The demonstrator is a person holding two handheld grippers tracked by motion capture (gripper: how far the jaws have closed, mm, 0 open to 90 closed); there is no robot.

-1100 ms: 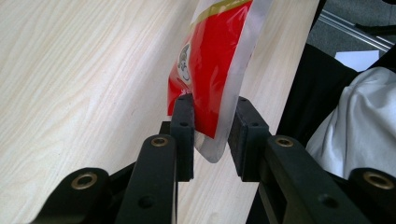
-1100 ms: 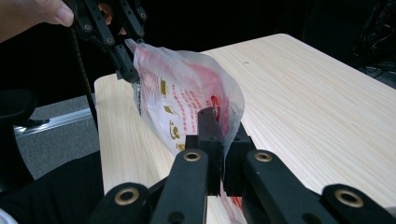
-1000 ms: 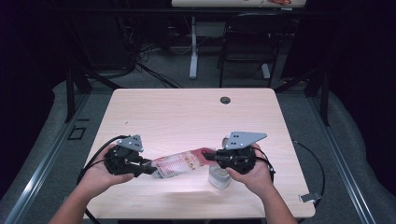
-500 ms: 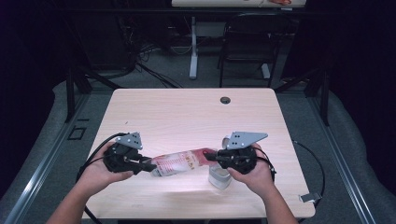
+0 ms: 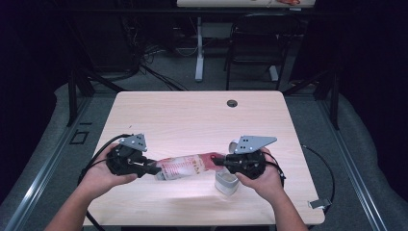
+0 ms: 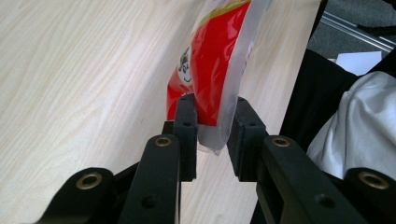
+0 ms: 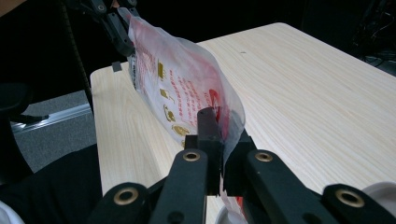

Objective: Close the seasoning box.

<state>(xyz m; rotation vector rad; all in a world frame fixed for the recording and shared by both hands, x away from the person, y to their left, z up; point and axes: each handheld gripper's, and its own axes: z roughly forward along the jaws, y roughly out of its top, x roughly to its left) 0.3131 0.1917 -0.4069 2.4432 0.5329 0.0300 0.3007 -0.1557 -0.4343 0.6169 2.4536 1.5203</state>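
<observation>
A red and clear plastic packet (image 5: 185, 166) hangs level just above the table, stretched between the two grippers. My left gripper (image 5: 153, 169) is shut on its left end. In the left gripper view both pads press the packet (image 6: 215, 60) at its clear sealed edge, between the jaws of the left gripper (image 6: 215, 126). My right gripper (image 5: 217, 161) is shut on the right end. In the right gripper view the right gripper (image 7: 223, 135) pinches the thin film of the packet (image 7: 182, 84), and the left gripper (image 7: 112, 23) shows at the far end.
A small white cup (image 5: 226, 182) stands on the light wooden table (image 5: 192, 115) under the right gripper, near the front edge. A dark cable hole (image 5: 232, 103) lies at the table's far side. A chair (image 5: 255, 43) and desk legs stand behind the table.
</observation>
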